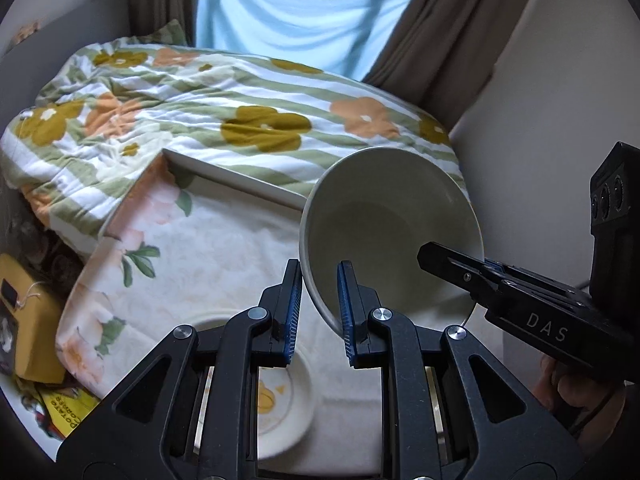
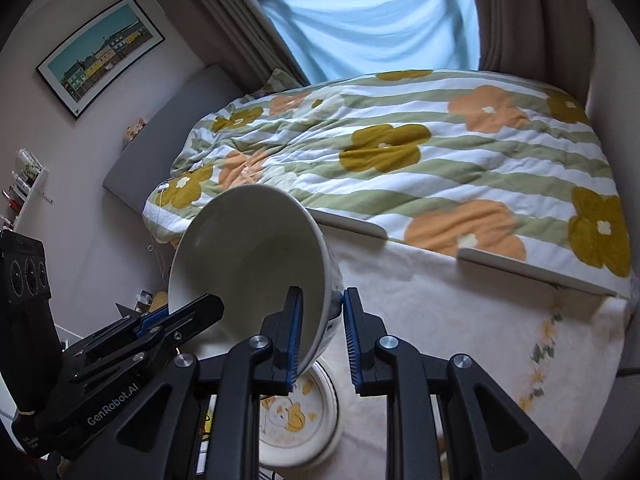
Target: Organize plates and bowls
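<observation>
A large white bowl (image 1: 384, 224) is held tilted in the air above the cloth-covered table (image 1: 224, 248). Both grippers grip its rim from opposite sides. My left gripper (image 1: 319, 309) is shut on the near rim, one finger inside and one outside. My right gripper (image 2: 322, 330) is shut on the other side of the bowl (image 2: 248, 256) the same way; it also shows in the left wrist view (image 1: 472, 270). The left gripper shows in the right wrist view (image 2: 168, 318). Below lies a white plate (image 1: 280, 396) with a yellow picture, also in the right wrist view (image 2: 298, 416).
A bed with a flowered green-striped duvet (image 1: 224, 112) stands right behind the table (image 2: 440, 320). A window with a blue curtain (image 2: 380, 20) is beyond. A yellow box (image 1: 28, 320) and papers lie on the floor left of the table. A framed picture (image 2: 100, 52) hangs on the wall.
</observation>
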The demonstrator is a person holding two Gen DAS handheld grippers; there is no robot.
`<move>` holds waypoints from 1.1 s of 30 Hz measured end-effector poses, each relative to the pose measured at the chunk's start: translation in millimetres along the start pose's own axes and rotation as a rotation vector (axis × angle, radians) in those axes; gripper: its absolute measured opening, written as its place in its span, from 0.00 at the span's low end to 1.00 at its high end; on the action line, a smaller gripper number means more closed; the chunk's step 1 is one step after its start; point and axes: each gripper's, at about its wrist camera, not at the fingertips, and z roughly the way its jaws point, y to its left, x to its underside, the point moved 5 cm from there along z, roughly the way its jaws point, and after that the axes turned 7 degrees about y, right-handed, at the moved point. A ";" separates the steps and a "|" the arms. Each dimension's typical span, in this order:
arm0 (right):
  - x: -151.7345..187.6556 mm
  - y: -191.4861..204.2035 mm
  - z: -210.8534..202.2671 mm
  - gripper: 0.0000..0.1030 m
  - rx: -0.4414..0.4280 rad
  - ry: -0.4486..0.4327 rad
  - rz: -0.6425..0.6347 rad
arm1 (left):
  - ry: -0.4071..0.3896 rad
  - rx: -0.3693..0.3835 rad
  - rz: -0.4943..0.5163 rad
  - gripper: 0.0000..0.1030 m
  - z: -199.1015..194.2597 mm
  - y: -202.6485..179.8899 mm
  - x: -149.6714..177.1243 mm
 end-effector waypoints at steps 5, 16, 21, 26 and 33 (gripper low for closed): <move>47.9 -38.2 -48.4 0.18 0.061 -0.026 0.074 | 0.075 0.066 0.069 0.15 5.0 -55.5 37.9; 137.0 -112.4 -61.8 0.18 0.171 0.013 0.257 | 0.297 0.139 0.195 0.15 69.1 -130.8 112.0; 168.9 -141.0 -47.4 0.18 0.162 0.064 0.331 | 0.380 0.117 0.221 0.15 96.5 -139.9 133.9; 178.3 -150.4 -34.2 0.18 0.160 0.087 0.346 | 0.405 0.076 0.237 0.15 111.3 -138.0 138.0; 187.3 -144.1 -18.6 0.18 0.209 0.112 0.289 | 0.415 0.021 0.281 0.15 123.4 -132.6 139.1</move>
